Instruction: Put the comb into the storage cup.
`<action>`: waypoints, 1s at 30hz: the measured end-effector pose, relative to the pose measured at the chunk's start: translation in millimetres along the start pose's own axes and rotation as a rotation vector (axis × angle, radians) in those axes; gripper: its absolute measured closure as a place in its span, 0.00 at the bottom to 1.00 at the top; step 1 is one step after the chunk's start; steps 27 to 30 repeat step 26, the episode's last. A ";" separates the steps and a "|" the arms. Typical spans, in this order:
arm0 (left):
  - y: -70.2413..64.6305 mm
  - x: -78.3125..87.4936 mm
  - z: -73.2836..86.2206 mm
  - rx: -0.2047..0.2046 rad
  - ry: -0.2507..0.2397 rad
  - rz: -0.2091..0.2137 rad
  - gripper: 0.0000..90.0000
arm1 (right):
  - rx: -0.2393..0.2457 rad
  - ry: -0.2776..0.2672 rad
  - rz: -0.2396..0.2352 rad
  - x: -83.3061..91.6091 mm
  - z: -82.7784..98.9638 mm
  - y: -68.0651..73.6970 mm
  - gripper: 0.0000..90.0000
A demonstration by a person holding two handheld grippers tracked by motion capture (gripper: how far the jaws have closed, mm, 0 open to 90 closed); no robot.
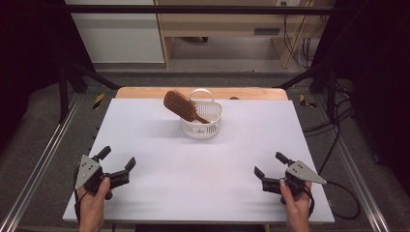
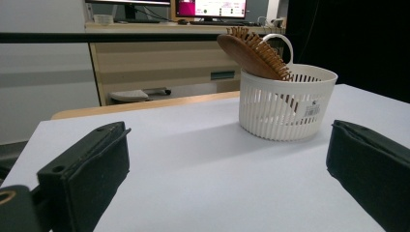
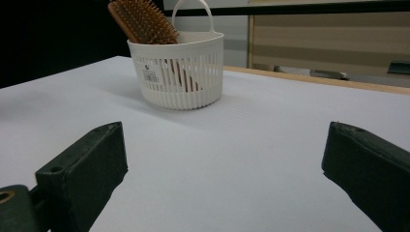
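Both hands parked at near table edge. Left black two-jaw gripper [image 1: 117,158] jaws spread wide, nothing in them; right black two-jaw gripper [image 1: 270,164] same deal. Further out, mid-table toward far edge: brown wooden paddle hairbrush [image 1: 180,105] in white slatted plastic basket [image 1: 205,126]. Handle down inside, bristled head sticking up over left rim, long axis tilted. Roughly equal reach, well apart from both.

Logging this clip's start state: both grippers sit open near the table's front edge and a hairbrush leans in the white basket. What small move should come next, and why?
Probably the right gripper should ease forward toward the hairbrush. Both it and the left gripper are open, empty and far from the basket, where the brush head juts above the rim, offering a free spot to grasp.
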State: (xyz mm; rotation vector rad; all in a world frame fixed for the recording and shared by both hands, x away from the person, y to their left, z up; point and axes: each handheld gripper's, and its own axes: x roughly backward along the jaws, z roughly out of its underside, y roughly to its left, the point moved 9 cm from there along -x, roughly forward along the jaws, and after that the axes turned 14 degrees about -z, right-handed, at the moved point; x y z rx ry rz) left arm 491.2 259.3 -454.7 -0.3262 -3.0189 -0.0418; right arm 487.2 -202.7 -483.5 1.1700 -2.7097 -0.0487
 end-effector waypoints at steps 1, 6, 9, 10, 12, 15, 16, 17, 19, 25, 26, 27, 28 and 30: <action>-0.7 0.8 1.3 -0.001 -0.002 0.000 0.02 | -0.004 -0.002 0.001 1.0 -0.1 -0.9 0.03; -3.5 4.5 10.6 -0.011 -0.001 0.003 0.02 | 0.004 0.008 0.011 6.1 1.4 -7.5 0.04; -5.0 6.2 13.9 -0.020 -0.004 0.004 0.01 | 0.007 0.008 0.014 8.4 1.7 -10.3 0.04; -5.8 7.0 14.2 -0.019 -0.006 0.007 0.01 | 0.008 0.009 0.015 8.8 1.9 -10.8 0.04; -7.6 9.1 14.5 -0.018 -0.008 0.012 0.01 | 0.013 0.016 0.011 9.3 2.9 -10.8 0.04; -11.0 14.0 15.2 -0.014 -0.016 0.027 0.01 | 0.026 0.021 0.005 8.6 3.7 -9.7 0.04; -11.6 16.3 15.2 -0.008 -0.022 0.028 0.01 | 0.036 0.024 0.001 8.2 4.0 -9.1 0.04; -12.6 18.6 14.8 0.003 -0.031 0.033 0.02 | 0.046 0.027 -0.002 7.4 4.4 -8.3 0.04; -16.4 21.3 14.7 0.011 -0.029 0.055 0.02 | 0.066 0.035 -0.010 5.1 5.6 -6.7 0.04; -16.3 24.1 12.6 -0.014 -0.037 0.040 0.02 | 0.091 0.083 0.008 -2.9 11.4 -8.0 0.04; -14.7 24.2 13.3 -0.011 -0.033 0.036 0.02 | 0.089 0.098 0.022 -3.9 13.1 -9.8 0.04; -14.7 24.2 13.3 -0.011 -0.033 0.036 0.02 | 0.089 0.098 0.022 -3.9 13.1 -9.8 0.04; -14.7 24.2 13.3 -0.011 -0.033 0.036 0.02 | 0.089 0.098 0.022 -3.9 13.1 -9.8 0.04; -14.7 24.2 13.3 -0.011 -0.033 0.036 0.02 | 0.089 0.098 0.022 -3.9 13.1 -9.8 0.04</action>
